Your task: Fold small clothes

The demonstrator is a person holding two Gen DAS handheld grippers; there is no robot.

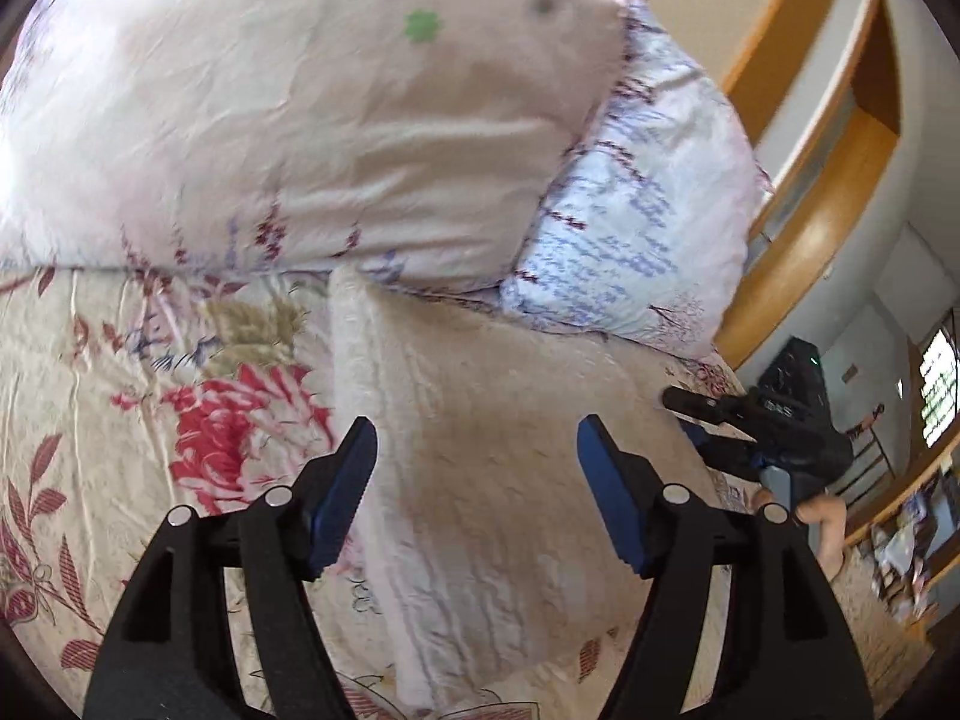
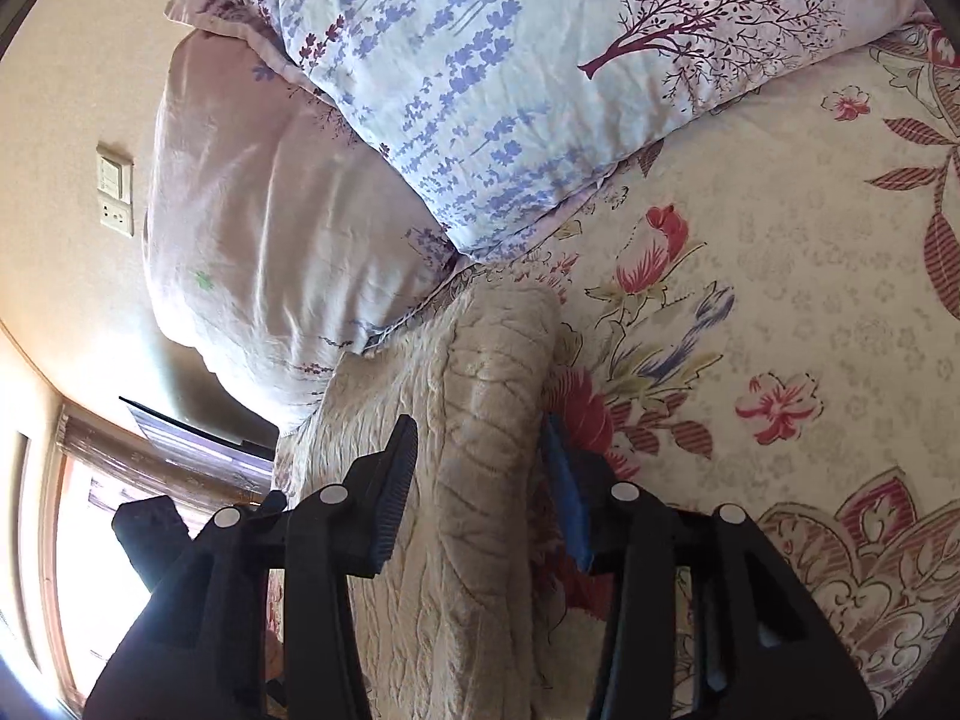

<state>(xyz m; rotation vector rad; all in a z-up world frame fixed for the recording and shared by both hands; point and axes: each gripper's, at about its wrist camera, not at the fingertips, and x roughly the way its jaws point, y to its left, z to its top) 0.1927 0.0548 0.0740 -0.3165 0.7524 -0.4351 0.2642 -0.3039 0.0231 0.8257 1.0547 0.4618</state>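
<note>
Cream knit garment (image 1: 480, 420) lay on the floral bedsheet (image 1: 120, 420), top end just below two pillows (image 1: 300, 120). L gripper (image 1: 477, 462) hovered over it w/ jaws spread wide — nothing held. R gripper (image 2: 480, 462) was open too, fingers either side of a raised fold of the garment (image 2: 492, 390) — pads not pressing it. R gripper (image 1: 750, 420) showed at the garment's far edge in left view.

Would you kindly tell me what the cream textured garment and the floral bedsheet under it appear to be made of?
The cream textured garment looks like a soft, thick knit or fleece with a matte finish: raised cable-like ridges and a fuzzy surface show, though blur leaves the exact fabric open. The floral bedsheet looks like thin woven cotton or a blend, smooth with a printed pattern and fine sharp creases.
</note>
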